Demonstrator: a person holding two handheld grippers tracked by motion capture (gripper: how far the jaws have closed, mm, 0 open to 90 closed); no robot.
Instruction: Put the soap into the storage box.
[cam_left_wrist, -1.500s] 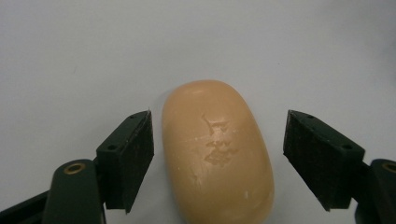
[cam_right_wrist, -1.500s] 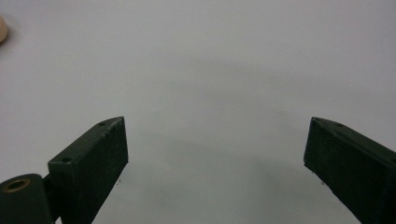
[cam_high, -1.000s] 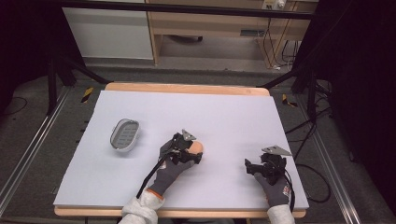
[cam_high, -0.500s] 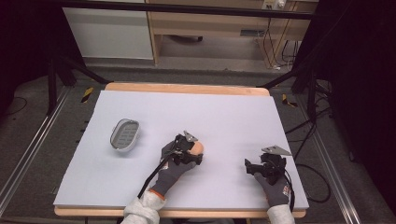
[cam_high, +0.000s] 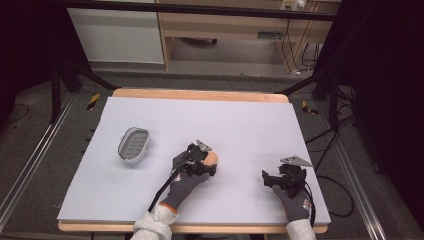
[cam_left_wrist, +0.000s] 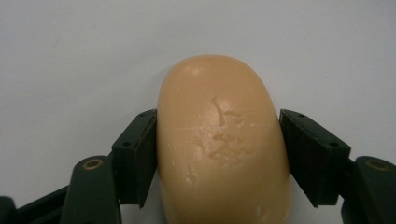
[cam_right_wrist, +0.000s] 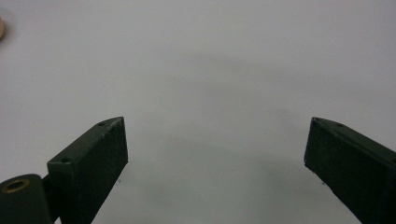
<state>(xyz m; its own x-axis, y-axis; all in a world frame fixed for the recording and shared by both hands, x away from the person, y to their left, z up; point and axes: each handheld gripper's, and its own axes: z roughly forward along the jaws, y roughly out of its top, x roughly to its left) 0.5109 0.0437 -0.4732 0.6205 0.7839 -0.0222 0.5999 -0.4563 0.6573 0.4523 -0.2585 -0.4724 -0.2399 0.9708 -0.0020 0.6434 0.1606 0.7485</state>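
A tan oval soap bar (cam_left_wrist: 219, 140) lies on the white table sheet (cam_high: 250, 125), just left of the middle near the front. My left gripper (cam_left_wrist: 219, 158) is shut on the soap bar, one black jaw pressed against each long side. From above, the left gripper (cam_high: 207, 165) sits in a grey-gloved hand with the soap bar (cam_high: 213, 158) poking out past it. My right gripper (cam_high: 267, 179) rests low at the front right, its jaws wide open (cam_right_wrist: 215, 154) over bare sheet. A sliver of the soap bar (cam_right_wrist: 1, 28) shows at that view's left edge.
A grey oval soap dish (cam_high: 133, 144) with a ribbed floor stands at the left of the table sheet, a hand's width from the left gripper. The wooden table edge (cam_high: 200, 94) runs along the back. Black frame legs and cables stand beyond the table's sides.
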